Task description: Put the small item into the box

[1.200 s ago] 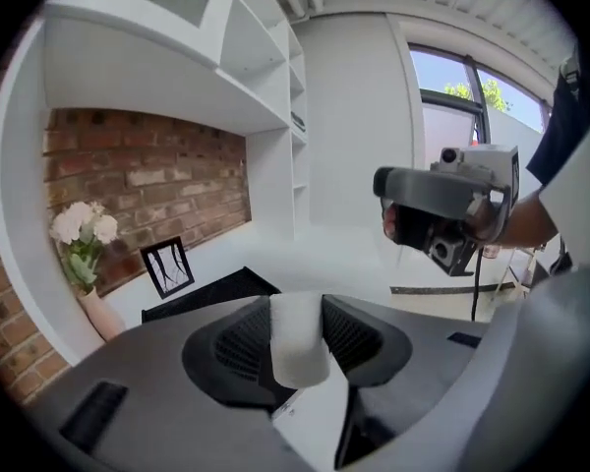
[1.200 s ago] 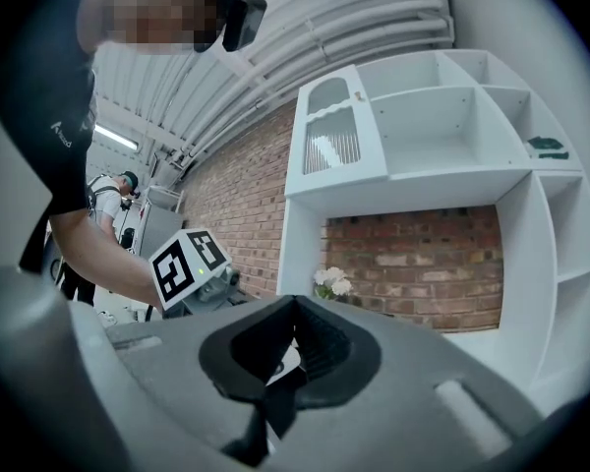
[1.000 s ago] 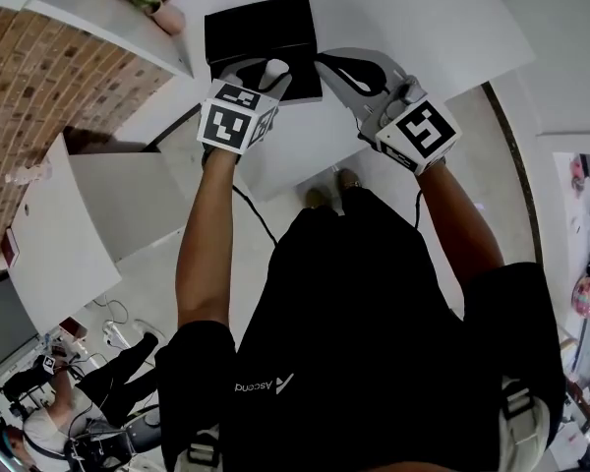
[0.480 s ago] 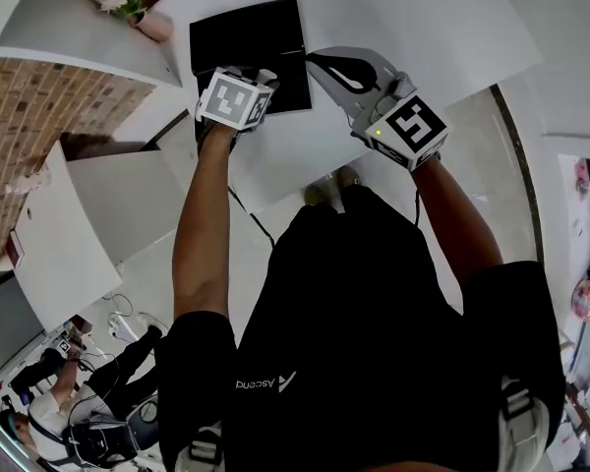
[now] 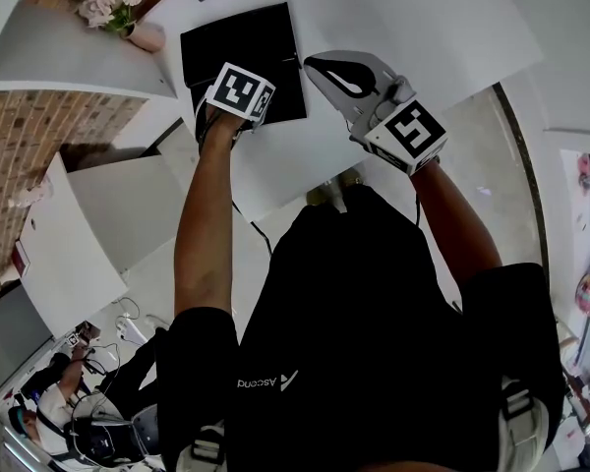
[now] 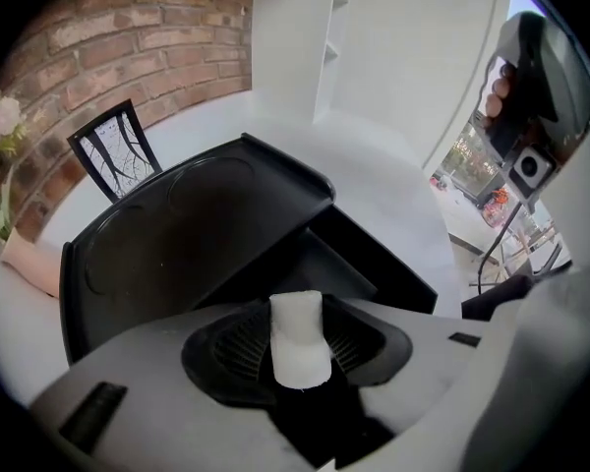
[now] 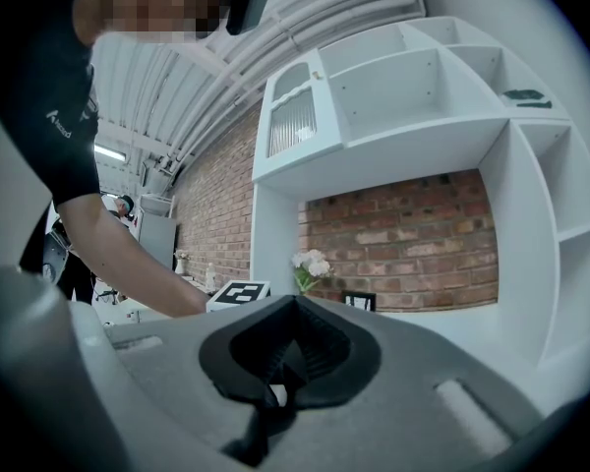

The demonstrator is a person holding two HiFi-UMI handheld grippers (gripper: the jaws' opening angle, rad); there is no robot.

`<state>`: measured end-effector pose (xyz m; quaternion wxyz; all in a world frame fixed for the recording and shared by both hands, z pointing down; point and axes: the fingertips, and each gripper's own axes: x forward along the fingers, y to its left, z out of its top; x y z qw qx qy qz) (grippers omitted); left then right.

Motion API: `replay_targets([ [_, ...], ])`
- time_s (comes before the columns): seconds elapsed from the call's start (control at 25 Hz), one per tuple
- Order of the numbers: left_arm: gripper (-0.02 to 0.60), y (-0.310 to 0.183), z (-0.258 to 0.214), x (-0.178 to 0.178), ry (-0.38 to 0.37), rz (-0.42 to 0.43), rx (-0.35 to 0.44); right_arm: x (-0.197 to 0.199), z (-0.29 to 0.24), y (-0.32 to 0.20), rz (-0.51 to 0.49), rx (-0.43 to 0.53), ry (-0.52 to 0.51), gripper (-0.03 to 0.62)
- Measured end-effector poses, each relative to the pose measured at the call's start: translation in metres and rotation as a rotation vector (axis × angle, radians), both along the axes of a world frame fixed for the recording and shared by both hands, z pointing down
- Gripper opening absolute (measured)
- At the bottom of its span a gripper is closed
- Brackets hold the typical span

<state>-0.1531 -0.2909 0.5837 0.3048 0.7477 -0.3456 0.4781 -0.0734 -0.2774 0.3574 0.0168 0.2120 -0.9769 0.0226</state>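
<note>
Left gripper [image 6: 295, 364] clamped on small white item [image 6: 297, 324], over black box [image 6: 182, 254], lid open. Right gripper [image 5: 326, 67] empty, fingers together, beside box. Flower vase [image 5: 146, 35], picture frame [image 6: 116, 152] behind box on white table [image 5: 413, 28].

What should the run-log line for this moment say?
stage: small white item not yet in black box | left gripper: shut on item, over box | right gripper: shut, empty
</note>
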Motion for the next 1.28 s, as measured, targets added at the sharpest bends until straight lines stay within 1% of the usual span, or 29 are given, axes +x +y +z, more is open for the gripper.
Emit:
replay_targets([
  [0.16, 0.167, -0.001, 0.009, 0.001, -0.005, -0.010, -0.020, 0.003, 0.002, -0.003, 0.011, -0.003, -0.001, 0.002],
  [0.4, 0.180, -0.003, 0.014, 0.005, 0.007, -0.021, -0.014, 0.008, 0.010, -0.003, 0.022, -0.020, 0.005, 0.002],
  [0.68, 0.210, -0.003, 0.006, 0.004, 0.028, -0.042, 0.031, 0.012, 0.015, -0.004, 0.029, -0.034, 0.006, 0.002],
  [0.88, 0.212, 0.002, -0.009, 0.003, 0.050, -0.045, 0.065, 0.011, 0.016, -0.001, 0.021, -0.034, 0.008, 0.002],
  [1.0, 0.212, 0.005, -0.019, 0.001, 0.069, -0.055, 0.093, 0.007, 0.016, 0.000, 0.011, -0.036, 0.010, 0.002],
  [1.12, 0.212, 0.005, -0.036, -0.001, 0.085, -0.072, 0.137, 0.005, 0.015, 0.001, 0.003, -0.035, 0.009, 0.002],
  [1.2, 0.212, 0.004, -0.050, -0.001, 0.106, -0.089, 0.182, 0.004, 0.015, 0.001, -0.002, -0.032, 0.009, 0.002],
  [1.28, 0.212, 0.001, -0.064, -0.002, 0.137, -0.110, 0.246, 0.001, 0.015, 0.003, -0.008, -0.029, 0.010, 0.002],
])
